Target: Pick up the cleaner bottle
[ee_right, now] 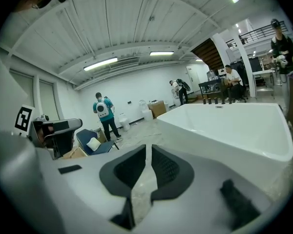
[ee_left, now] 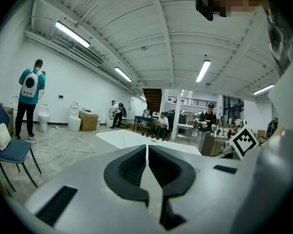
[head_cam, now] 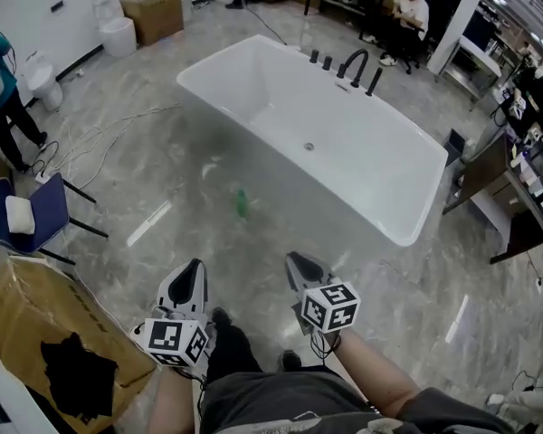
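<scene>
The cleaner bottle (head_cam: 242, 204) sits untouched on the floor (head_cam: 145, 170).
Left hand-held gripper (head_cam: 195, 266) and right hand-held gripper (head_cam: 295, 259) are pressed together, empty; arriving unopened could topple it.

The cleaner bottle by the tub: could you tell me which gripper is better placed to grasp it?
Right, narrowly. The green cleaner bottle sits ahead between both, and the right gripper reaches slightly farther forward than the left gripper. Both are shut, so either must open first.
</scene>
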`<state>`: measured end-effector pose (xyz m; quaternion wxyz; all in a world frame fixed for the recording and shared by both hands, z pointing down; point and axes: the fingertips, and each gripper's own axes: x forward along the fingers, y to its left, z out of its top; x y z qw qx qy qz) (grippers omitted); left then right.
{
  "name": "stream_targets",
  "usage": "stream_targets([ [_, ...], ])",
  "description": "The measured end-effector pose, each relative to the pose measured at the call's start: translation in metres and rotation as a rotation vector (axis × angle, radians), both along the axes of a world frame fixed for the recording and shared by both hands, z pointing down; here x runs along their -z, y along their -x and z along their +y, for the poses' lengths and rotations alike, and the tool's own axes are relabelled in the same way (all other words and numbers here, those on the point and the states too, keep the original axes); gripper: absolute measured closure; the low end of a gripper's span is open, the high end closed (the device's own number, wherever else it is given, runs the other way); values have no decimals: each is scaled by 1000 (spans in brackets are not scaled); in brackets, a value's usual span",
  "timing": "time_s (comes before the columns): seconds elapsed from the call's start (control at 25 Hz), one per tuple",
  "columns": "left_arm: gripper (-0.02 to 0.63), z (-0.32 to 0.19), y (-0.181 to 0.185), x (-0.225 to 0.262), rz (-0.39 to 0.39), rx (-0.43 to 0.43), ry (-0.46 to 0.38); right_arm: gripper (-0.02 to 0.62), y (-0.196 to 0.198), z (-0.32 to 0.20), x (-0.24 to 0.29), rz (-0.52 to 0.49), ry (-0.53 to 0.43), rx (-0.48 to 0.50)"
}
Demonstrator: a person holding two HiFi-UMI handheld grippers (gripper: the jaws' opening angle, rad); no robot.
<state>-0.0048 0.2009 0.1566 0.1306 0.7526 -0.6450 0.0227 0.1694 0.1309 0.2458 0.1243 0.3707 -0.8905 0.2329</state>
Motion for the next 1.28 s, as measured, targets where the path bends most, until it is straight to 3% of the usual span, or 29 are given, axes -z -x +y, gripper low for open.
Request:
stream_targets([
  [0.44, 581, -86, 109, -45, 53, -90, 70, 560, 78, -72, -28, 103, 13, -124],
  [0.68, 581, -120, 155, -78, 49, -131, 100, 560, 98, -95, -51, 174, -14, -162],
  [0.88, 581, -146, 174, -112, 56, -123, 149, 560, 99, -123, -77, 182, -1, -230],
  [1.28, 581, -208, 182, -185, 43, -118, 151, 560, 116, -198, -177, 165, 49, -280],
])
